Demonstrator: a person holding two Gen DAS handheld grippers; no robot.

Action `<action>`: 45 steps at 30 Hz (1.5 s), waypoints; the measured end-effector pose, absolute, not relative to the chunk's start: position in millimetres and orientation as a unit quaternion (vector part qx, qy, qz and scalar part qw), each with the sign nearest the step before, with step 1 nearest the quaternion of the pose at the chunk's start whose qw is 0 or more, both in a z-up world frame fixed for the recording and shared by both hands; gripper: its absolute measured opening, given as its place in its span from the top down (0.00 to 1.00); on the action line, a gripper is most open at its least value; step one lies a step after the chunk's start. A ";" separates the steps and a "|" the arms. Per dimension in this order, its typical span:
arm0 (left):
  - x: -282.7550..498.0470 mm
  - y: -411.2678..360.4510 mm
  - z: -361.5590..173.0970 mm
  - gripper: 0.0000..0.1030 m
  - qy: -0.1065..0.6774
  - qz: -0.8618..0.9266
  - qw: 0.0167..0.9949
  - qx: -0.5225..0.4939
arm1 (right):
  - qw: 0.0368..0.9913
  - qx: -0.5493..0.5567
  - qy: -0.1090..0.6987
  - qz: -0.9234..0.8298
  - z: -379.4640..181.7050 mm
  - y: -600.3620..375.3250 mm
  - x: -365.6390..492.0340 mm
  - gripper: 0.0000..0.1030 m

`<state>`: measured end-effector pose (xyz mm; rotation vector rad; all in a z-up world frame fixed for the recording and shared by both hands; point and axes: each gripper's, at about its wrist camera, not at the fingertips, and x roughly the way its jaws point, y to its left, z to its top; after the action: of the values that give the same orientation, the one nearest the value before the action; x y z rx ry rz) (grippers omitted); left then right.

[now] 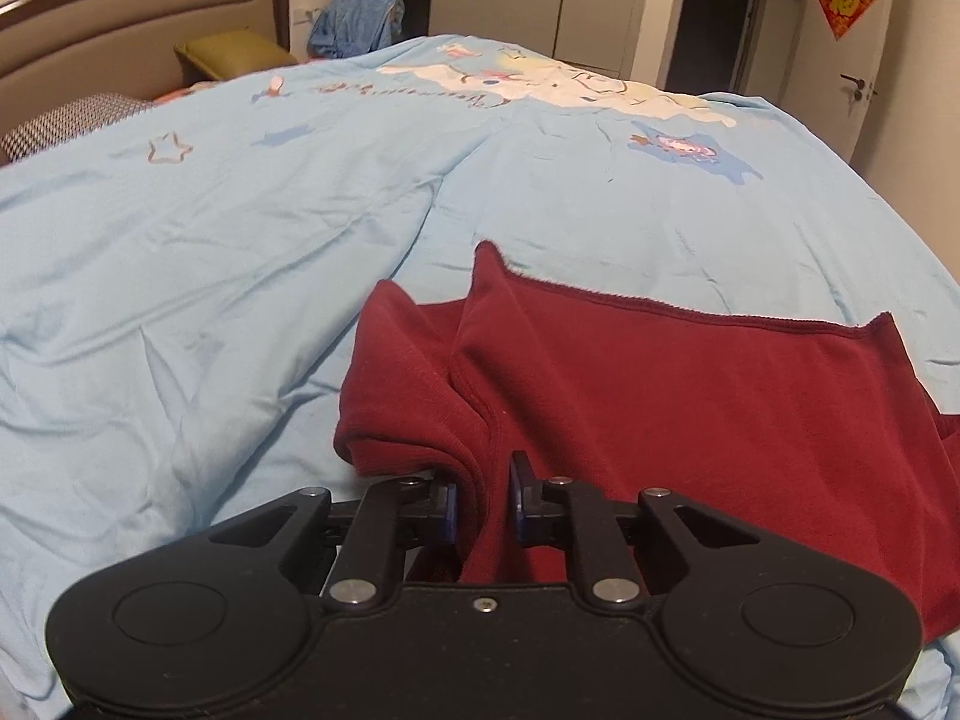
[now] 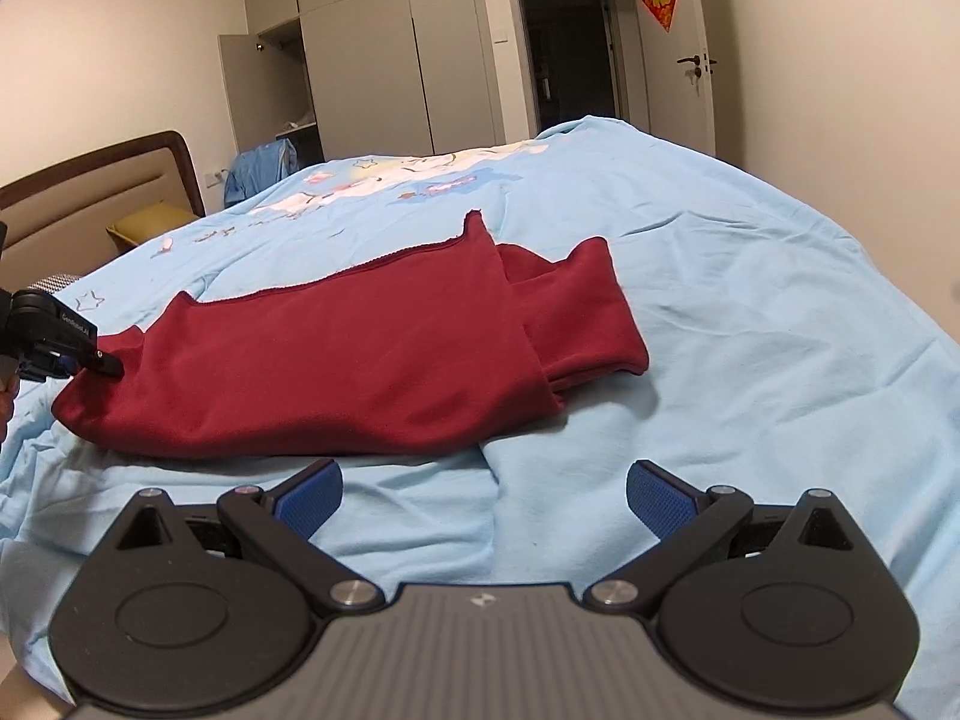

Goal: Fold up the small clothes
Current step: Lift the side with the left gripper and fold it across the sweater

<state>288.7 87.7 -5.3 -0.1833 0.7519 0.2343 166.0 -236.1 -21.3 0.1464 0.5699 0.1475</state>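
My left tool (image 1: pixel 483 495) pinches the near edge of the dark red garment (image 1: pixel 690 396), spread ahead on the blue quilt (image 1: pixel 210 252). My right tool (image 2: pixel 483 501) gapes wide, empty, over bare quilt.

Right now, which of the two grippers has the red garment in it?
The left gripper: it is shut on a bunched fold of the red garment. The right gripper is open over bare blue bedding.

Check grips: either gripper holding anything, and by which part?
Left gripper pinches the dark red garment at a bunched fold on its near edge. Right gripper is open, holding nothing.
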 end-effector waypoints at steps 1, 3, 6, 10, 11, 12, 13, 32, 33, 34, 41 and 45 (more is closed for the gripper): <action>289.3 83.7 -1.8 0.84 0.364 0.113 0.921 -0.082 | 0.955 0.075 0.279 0.073 -21.5 -237.6 165.3 0.00; 292.1 72.9 6.8 0.85 0.358 0.109 0.925 -0.068 | 0.954 0.081 0.278 0.072 -21.8 -240.6 163.3 0.00; 296.5 52.9 20.3 0.85 0.345 0.100 0.932 -0.047 | 0.954 0.096 0.274 0.069 -21.6 -246.8 160.8 0.00; 303.4 18.4 37.2 0.86 0.328 0.077 0.941 -0.013 | 0.957 0.107 0.263 0.064 -18.3 -256.2 155.8 0.00; 305.3 7.1 41.1 0.86 0.324 0.067 0.944 -0.004 | 0.957 0.110 0.260 0.062 -17.6 -258.9 154.1 0.00; 306.9 -3.3 44.3 0.86 0.321 0.058 0.945 0.004 | 0.958 0.112 0.258 0.059 -17.0 -261.8 152.4 0.00; 308.0 -13.4 47.3 0.86 0.317 0.049 0.947 0.013 | 0.959 0.114 0.256 0.055 -16.7 -264.9 150.3 0.00; 311.8 -187.6 6.0 0.83 0.346 -0.138 0.924 0.082 | 0.956 0.133 0.258 -0.048 -19.4 -319.3 103.1 0.00; 312.0 -186.4 3.2 0.82 0.349 -0.140 0.923 0.075 | 0.955 0.133 0.259 -0.051 -19.6 -320.2 101.7 0.00; 312.5 -182.9 1.3 0.80 0.352 -0.144 0.922 0.065 | 0.955 0.132 0.259 -0.054 -19.4 -320.8 100.3 0.00; 311.1 -166.6 1.4 0.70 0.358 -0.186 0.915 0.011 | 0.954 0.122 0.267 -0.059 -19.9 -317.8 99.2 0.00; 302.7 -154.1 3.7 0.42 0.358 -0.206 0.910 -0.023 | 0.953 0.119 0.271 -0.060 -20.2 -315.7 100.8 0.00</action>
<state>302.7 -154.1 3.7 -0.0465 0.7386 -0.4240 100.8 -315.7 -20.2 0.2426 0.5502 -0.1218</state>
